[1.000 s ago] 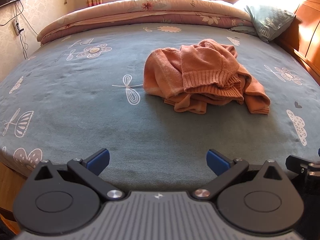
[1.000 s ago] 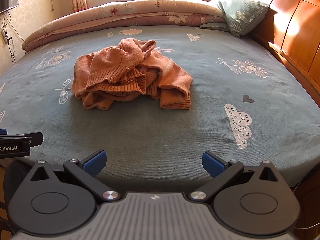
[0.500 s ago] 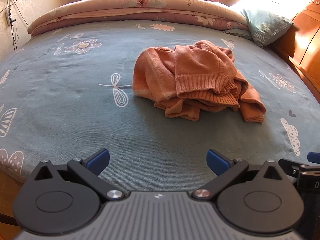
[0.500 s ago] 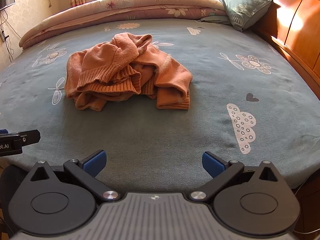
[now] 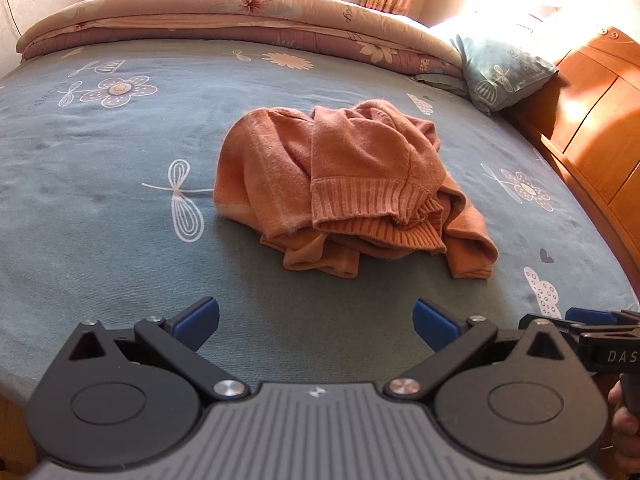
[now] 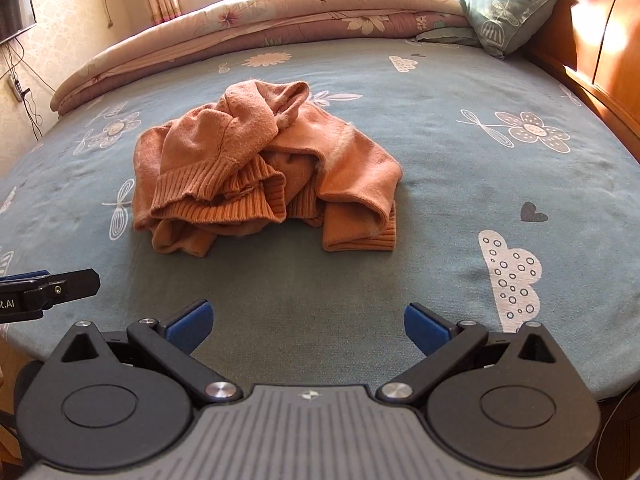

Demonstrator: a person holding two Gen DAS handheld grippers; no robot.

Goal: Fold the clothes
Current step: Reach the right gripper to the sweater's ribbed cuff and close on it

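While the orange sweater (image 5: 352, 188) sits crumpled in a heap near the middle of the bed (image 5: 100, 184), both grippers hang over the near edge with nothing in them. Left gripper (image 5: 316, 322): blue fingertips (image 5: 198, 318) spread wide apart, holding nothing, pointed at the pile from the near side. Right gripper (image 6: 306, 320): same story, blue pads (image 6: 424, 328) wide apart and empty, well short of the knit. In the left wrist view the right gripper pokes in at the right edge, just beside the left one, and a bit of the person's hand (image 5: 624, 420) shows beneath it at the lower right.

Now the sweater itself: a ribbed hem (image 5: 368, 200) droops over the near face of the heap, folded over more ribbing below it. From the right wrist view, one sleeve (image 6: 360, 200) bends down to the right, its ribbed cuff (image 6: 360, 240) lying flat on the grey-blue sheet (image 6: 460, 160), which is printed with white flowers, dragonflies and clouds. A dotted cloud print (image 6: 510, 276) lies to the right of the right gripper's reach.

Far side of the bed, a rolled pink floral quilt (image 5: 240, 12) runs along the edge. A teal pillow (image 6: 504, 4) leans in the far right corner against the wooden headboard (image 6: 600, 40). Sunlight washes over that corner.
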